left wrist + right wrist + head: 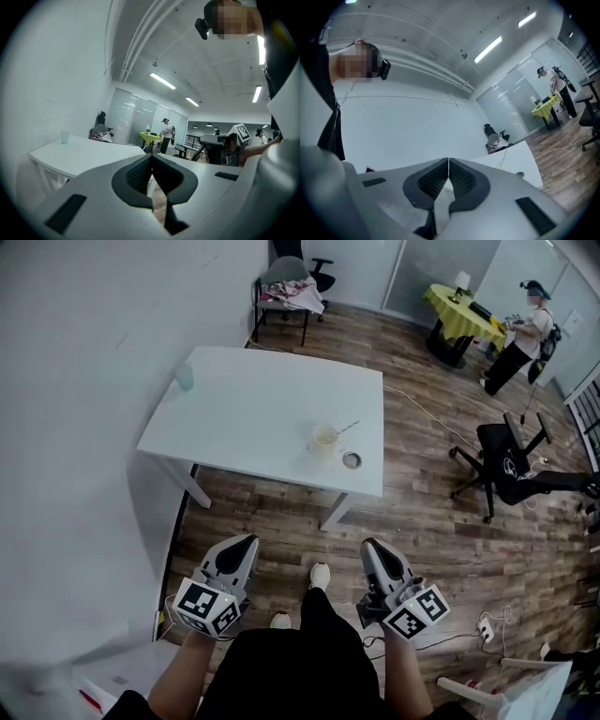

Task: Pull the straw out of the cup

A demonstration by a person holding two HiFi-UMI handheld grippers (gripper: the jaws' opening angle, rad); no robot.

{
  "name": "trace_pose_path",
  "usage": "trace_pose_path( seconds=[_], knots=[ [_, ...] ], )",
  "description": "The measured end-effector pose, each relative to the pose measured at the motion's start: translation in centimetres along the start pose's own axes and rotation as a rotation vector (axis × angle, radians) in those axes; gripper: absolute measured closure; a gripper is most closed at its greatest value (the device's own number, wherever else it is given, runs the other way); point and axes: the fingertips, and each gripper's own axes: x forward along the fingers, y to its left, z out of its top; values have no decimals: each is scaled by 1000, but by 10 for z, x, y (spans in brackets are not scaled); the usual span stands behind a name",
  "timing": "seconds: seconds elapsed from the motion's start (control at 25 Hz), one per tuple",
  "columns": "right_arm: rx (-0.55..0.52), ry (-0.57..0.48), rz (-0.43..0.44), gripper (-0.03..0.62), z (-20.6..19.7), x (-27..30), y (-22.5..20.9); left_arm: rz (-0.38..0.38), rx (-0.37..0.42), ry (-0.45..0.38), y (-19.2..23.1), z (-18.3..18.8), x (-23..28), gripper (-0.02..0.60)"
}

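A pale cup [324, 440] stands on the white table [253, 418], near its front right corner, with a thin straw [348, 427] leaning out to the right. A small round lid [352, 460] lies just right of the cup. Both grippers hang well short of the table, above the wooden floor by the person's feet. My left gripper [246, 542] is shut and holds nothing, its tips touching [151, 157]. My right gripper [369, 545] is also shut and holds nothing [448, 161]. The right gripper view shows the table [525, 159] and the lid [519, 175]; the jaws hide the cup.
A pale green cup [184, 378] stands at the table's far left corner. A white wall runs along the left. A black office chair [511, 465] sits to the right, a chair with clothes [291, 292] behind the table. A person [522, 334] stands at a yellow table. Cables and a power strip [485, 626] lie on the floor.
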Motion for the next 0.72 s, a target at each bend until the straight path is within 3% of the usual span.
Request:
trace_pose_path(
  seconds=[0.72],
  knots=[
    [17, 29, 60, 572, 51, 61, -122, 36, 26, 10, 5, 40, 138, 568]
  ],
)
